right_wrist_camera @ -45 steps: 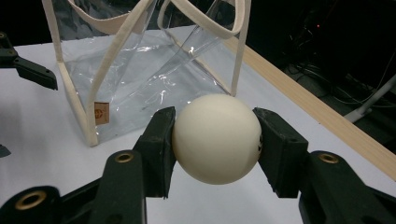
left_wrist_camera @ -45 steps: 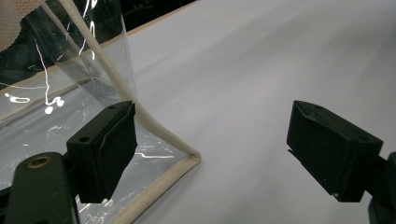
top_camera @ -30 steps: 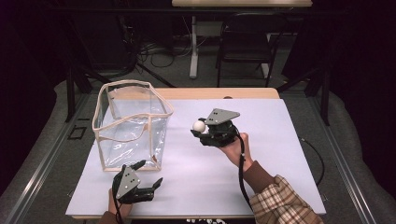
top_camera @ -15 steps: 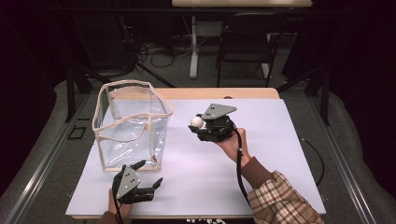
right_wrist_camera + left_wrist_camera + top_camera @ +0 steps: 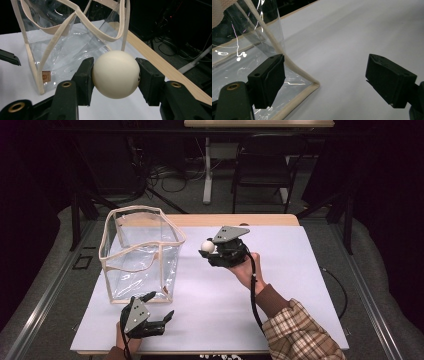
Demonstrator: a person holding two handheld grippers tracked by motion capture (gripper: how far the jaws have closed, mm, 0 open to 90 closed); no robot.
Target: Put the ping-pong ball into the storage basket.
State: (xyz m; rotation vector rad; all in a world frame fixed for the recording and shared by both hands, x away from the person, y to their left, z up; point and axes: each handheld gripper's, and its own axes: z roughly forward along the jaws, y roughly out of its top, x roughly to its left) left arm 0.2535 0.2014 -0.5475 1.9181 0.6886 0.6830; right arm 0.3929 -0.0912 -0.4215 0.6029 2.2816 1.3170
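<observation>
A clear plastic bag [image 5: 140, 255] with cream trim and handles stands upright and open on the left of the white table top [image 5: 300, 290]. My right gripper [image 5: 209, 250] is raised above the table just right of the bag, shut on a cream-white ball [image 5: 207, 246]. In the right gripper view the ball [image 5: 116, 74] is pinched between both pads, with the bag [image 5: 72, 40] close behind. My left gripper [image 5: 159, 309] rests low near the table's front edge, open and empty, by the bag's near corner. In the left gripper view the bag's bottom corner [image 5: 313, 85] lies between the wide jaws.
A wooden table edge [image 5: 240, 220] runs behind the white top. Chairs, stands and cables [image 5: 165, 175] crowd the dark floor beyond. The right half of the white top is bare. A plaid sleeve [image 5: 300, 335] comes in at the bottom right.
My right gripper has lifted slightly and shifted a little left toward the bag, still holding the ball. The left gripper has stayed where it was.
</observation>
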